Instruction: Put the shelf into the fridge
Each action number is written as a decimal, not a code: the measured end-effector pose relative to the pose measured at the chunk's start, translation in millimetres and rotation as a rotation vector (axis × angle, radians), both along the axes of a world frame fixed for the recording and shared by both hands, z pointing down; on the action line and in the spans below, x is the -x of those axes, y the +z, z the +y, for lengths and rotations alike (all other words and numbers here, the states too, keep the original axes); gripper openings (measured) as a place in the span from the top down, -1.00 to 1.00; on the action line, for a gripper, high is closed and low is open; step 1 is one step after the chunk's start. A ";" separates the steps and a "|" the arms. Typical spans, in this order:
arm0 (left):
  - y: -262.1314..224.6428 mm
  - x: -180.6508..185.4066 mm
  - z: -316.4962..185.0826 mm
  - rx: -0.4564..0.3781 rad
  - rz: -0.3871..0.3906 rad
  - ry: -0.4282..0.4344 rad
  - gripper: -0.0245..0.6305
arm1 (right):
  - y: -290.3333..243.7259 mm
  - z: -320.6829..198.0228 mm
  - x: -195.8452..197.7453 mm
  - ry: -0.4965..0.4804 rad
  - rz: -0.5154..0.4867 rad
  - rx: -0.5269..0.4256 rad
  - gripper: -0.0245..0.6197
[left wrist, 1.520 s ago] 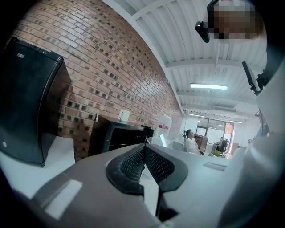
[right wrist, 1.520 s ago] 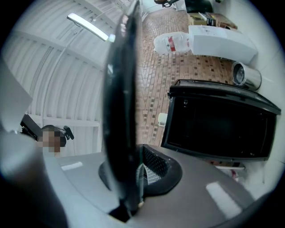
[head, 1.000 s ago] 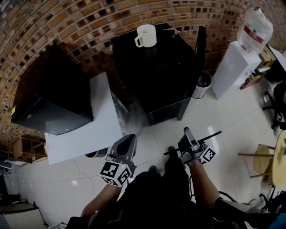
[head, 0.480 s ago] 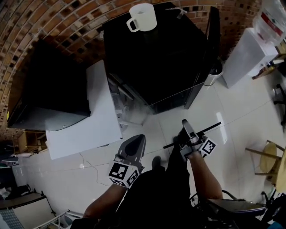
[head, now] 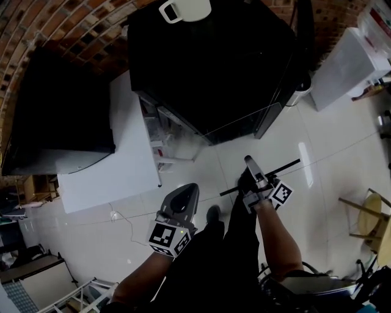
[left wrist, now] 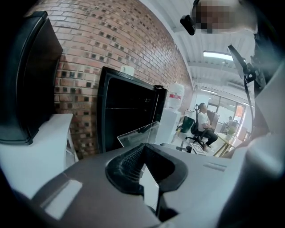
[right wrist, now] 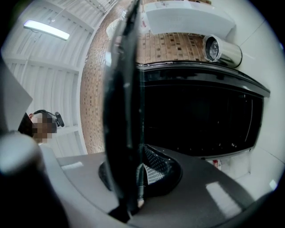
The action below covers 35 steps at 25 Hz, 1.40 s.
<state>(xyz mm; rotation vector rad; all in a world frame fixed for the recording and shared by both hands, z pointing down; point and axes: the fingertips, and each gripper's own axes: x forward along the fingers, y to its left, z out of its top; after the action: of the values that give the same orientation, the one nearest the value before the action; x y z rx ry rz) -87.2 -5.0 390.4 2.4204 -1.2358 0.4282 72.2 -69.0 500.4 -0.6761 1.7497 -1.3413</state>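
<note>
The mug [head: 185, 8] stands on the fridge [head: 214, 61]; a table [head: 91, 177] lies left, a water dispenser [head: 348, 64] right.

1. the fridge [head: 232, 67] now fills far more of the top of the head view and looks nearer than a second ago.
2. the mug [head: 183, 7] on it has slid to the upper edge and is partly cut off.
3. the right hand-held gripper [head: 250, 165], clamped on the shelf [head: 282, 169], has moved up the picture toward the fridge's front.
4. the water dispenser [head: 351, 61] has shifted into the upper right corner, its bottle mostly cut off.
</note>
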 end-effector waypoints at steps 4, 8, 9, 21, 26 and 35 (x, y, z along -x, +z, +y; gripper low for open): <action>14.2 -3.9 4.9 0.025 -0.010 0.012 0.94 | 24.3 -5.6 7.6 -0.007 -0.010 0.019 0.87; 29.0 -5.4 10.1 0.051 -0.017 0.009 0.94 | 44.9 -13.9 11.9 -0.010 -0.019 0.034 0.87; 32.2 -5.9 11.9 0.058 -0.018 0.010 0.94 | 48.5 -15.4 13.2 -0.013 -0.018 0.034 0.87; 50.7 -6.8 18.4 0.103 -0.066 0.036 0.94 | 87.9 -36.0 18.3 -0.011 -0.022 0.039 0.87; 61.7 -13.8 14.3 0.125 -0.059 0.033 0.94 | 105.3 -43.8 22.9 -0.028 -0.007 0.050 0.87; 84.2 -7.9 5.0 0.146 -0.095 -0.023 0.94 | 130.2 -59.2 30.2 -0.021 -0.006 0.072 0.87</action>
<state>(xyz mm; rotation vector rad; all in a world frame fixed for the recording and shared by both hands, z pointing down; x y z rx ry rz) -79.3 0.1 474.7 2.2840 -1.2247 0.6116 42.0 -128.2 630.5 -0.6938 1.7155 -1.4248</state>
